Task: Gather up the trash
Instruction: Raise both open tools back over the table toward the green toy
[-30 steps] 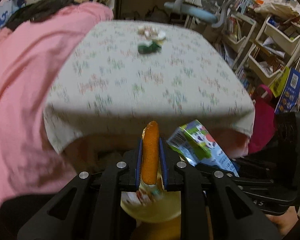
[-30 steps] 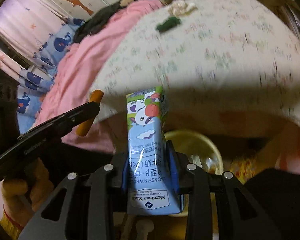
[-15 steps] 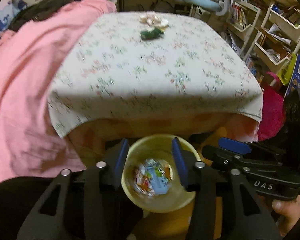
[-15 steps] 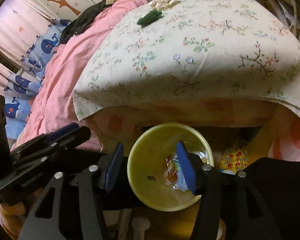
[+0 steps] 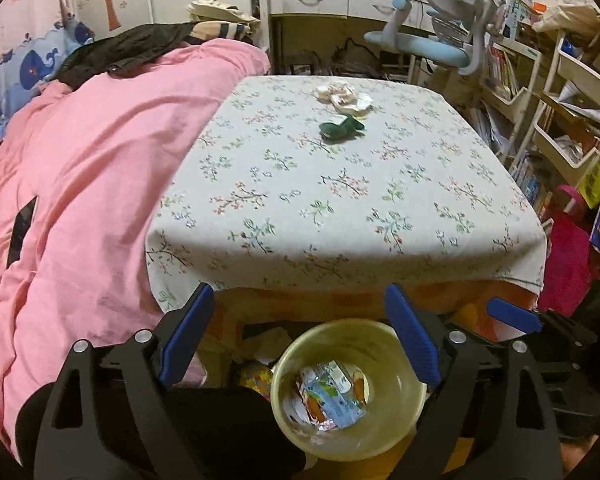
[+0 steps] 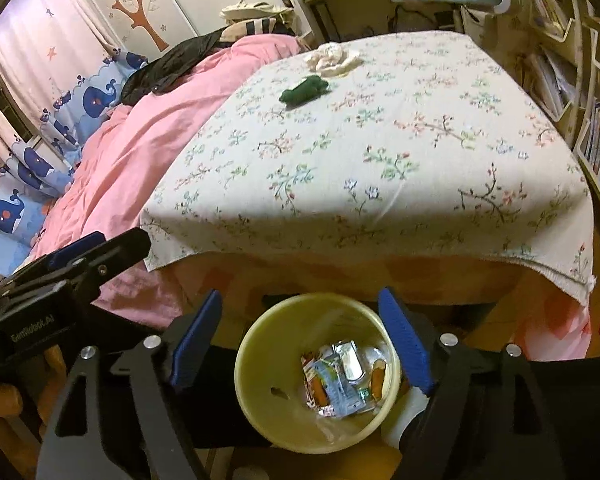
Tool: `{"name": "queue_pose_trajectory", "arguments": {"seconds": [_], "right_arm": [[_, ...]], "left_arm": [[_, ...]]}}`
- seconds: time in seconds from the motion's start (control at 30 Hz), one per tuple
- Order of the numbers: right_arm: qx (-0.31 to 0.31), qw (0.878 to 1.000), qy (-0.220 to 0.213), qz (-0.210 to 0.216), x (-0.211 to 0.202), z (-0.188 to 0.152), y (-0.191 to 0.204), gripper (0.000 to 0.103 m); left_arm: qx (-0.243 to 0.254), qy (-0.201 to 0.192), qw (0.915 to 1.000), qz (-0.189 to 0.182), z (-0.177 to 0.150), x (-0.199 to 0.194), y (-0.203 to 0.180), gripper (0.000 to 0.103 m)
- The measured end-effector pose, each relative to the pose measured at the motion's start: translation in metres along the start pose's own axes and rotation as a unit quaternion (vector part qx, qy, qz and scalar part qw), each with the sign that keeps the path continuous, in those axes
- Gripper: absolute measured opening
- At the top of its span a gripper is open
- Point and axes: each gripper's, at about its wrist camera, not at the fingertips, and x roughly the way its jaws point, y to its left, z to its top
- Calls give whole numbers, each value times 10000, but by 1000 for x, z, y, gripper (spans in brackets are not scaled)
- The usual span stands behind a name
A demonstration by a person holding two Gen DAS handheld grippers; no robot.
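My left gripper (image 5: 298, 296) hangs over a yellow bin (image 5: 292, 412) on the floor below the table's near edge. Its jaws are opening and nothing is between them. My right gripper (image 6: 300, 296) is above the same bin (image 6: 268, 360), jaws also opening and empty. A milk carton (image 5: 332, 396) (image 6: 336, 384) lies in the bin among orange and silver wrappers. On the far part of the flowered tablecloth (image 5: 340, 208) lie a green wrapper (image 5: 342, 127) (image 6: 304, 90) and a crumpled white tissue (image 5: 344, 96) (image 6: 330, 58).
A pink blanket (image 5: 92, 184) covers the bed left of the table. Shelves with books (image 5: 556, 120) and a red bag (image 5: 568, 256) stand to the right. A desk chair (image 5: 432, 36) is behind the table. The left gripper's fingers (image 6: 76, 246) show at the right view's left edge.
The left gripper let go of an orange wrapper and the right gripper let go of the milk carton. Both now lie in the bin. Both pairs of jaws have spread wide.
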Motion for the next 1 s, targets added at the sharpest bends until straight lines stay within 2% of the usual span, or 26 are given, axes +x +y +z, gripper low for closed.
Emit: {"name": "queue_pose_trajectory", "arguments": {"seconds": [0.13, 0.57, 0.83, 1.0], "right_arm": [[-73, 9995, -239, -167, -7, 4, 2, 86], [-435, 9941, -815, -559, -16, 19, 16, 90], [-738, 9897, -735, -983, -8, 40, 20, 92], [-804, 9845, -738, -1375, -4, 68, 17, 92]], "left_arm": [[-65, -122, 9999, 68, 4, -3, 3, 88], [-178, -297, 9994, 47, 24, -4, 11, 93], [-191, -356, 9992, 82, 40, 4, 18, 94], [-257, -567, 9979, 193, 65, 8, 28, 95]]}}
